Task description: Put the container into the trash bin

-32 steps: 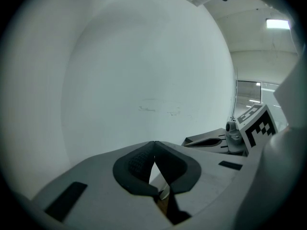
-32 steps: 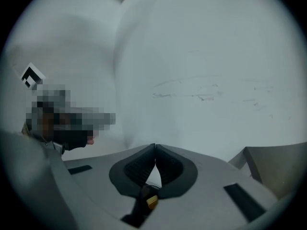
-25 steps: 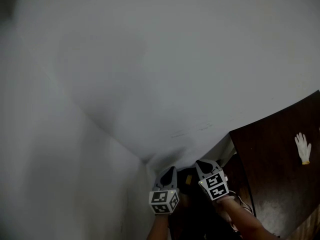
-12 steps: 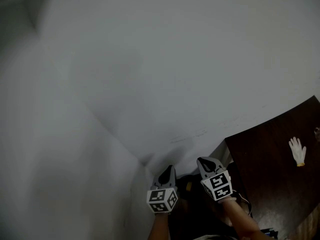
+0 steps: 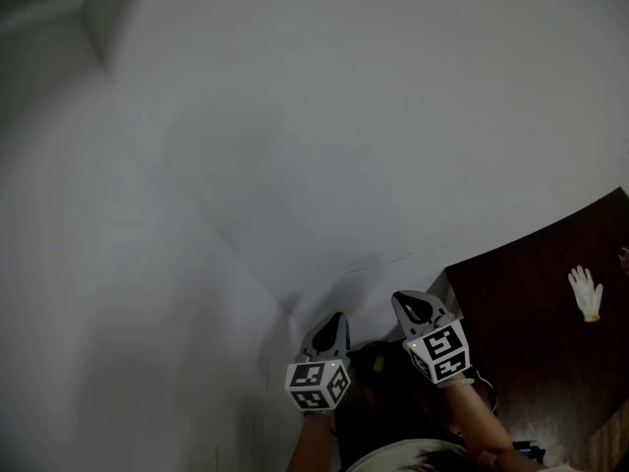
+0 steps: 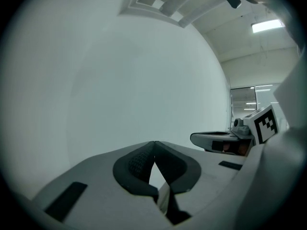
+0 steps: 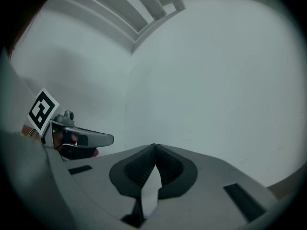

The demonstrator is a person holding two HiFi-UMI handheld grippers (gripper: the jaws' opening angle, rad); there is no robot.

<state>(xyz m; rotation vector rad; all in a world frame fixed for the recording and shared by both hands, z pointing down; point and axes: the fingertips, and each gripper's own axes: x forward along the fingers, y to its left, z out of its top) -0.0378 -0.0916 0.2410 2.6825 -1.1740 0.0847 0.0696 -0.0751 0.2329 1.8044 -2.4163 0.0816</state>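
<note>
No container and no trash bin show in any view. My left gripper (image 5: 335,319) and right gripper (image 5: 406,300) are held side by side low in the head view, both pointing up at a plain white wall (image 5: 324,136). In the left gripper view the left gripper (image 6: 154,143) is shut, pad tips touching, with nothing between them. The right gripper (image 7: 154,147) is shut and empty too in its own view. Each gripper view shows the other gripper off to its side: the right gripper (image 6: 225,139) and the left gripper (image 7: 81,139).
A dark brown table (image 5: 550,332) fills the lower right of the head view, with a white glove (image 5: 587,292) lying on it. A wall corner (image 5: 285,308) runs down just above the left gripper. Ceiling moulding (image 7: 139,13) and a ceiling light (image 6: 266,26) show overhead.
The head view has tilted slightly; both grippers stay shut and close together, the right one a little higher and more to the right than a second ago.
</note>
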